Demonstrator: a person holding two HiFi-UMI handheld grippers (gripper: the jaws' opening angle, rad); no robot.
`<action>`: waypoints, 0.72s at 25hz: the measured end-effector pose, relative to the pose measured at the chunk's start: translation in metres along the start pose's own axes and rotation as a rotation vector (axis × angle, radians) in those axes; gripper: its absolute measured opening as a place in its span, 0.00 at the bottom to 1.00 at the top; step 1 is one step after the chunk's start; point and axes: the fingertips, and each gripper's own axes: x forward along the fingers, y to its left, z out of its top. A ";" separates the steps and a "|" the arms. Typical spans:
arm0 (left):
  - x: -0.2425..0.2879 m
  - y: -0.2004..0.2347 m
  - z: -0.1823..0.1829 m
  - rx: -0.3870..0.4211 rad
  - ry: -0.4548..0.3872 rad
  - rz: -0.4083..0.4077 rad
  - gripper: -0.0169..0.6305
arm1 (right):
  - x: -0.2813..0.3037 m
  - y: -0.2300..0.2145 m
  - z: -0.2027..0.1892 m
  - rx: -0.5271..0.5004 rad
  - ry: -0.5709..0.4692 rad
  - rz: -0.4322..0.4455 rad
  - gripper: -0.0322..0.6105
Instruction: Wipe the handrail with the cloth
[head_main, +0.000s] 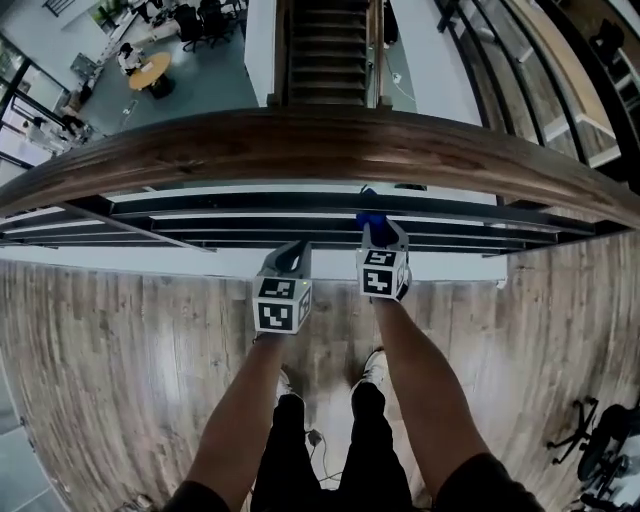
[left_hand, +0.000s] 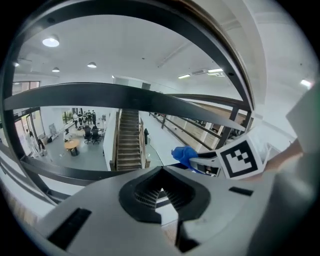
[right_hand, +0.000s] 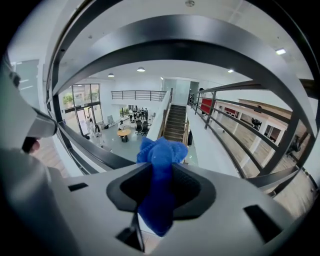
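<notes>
- Right gripper (right_hand: 160, 192) is clamped on a bunched blue cloth (right_hand: 161, 159), held below the wooden handrail (head_main: 320, 140) and clear of it.
- Left gripper (left_hand: 161, 192): jaws together, empty.
- Risk: a loosened grip while wiping could drop the cloth over the railing.

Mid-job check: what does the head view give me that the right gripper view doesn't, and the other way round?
Head view only: the wooden top of the handrail, the person's arms and the left hand-held gripper. Right gripper view only: the jaws of the right hand-held gripper shut on the bunched blue cloth. Both: the cloth, plus the staircase and round table on the floor below.
</notes>
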 end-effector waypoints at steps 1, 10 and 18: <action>0.006 -0.016 0.003 -0.001 0.003 -0.012 0.02 | -0.003 -0.019 -0.005 0.012 0.006 -0.005 0.25; 0.069 -0.134 0.035 0.062 -0.006 -0.106 0.02 | -0.020 -0.155 -0.037 0.011 0.024 -0.029 0.25; 0.125 -0.245 0.029 0.110 0.053 -0.177 0.02 | -0.039 -0.284 -0.059 0.064 -0.003 -0.103 0.25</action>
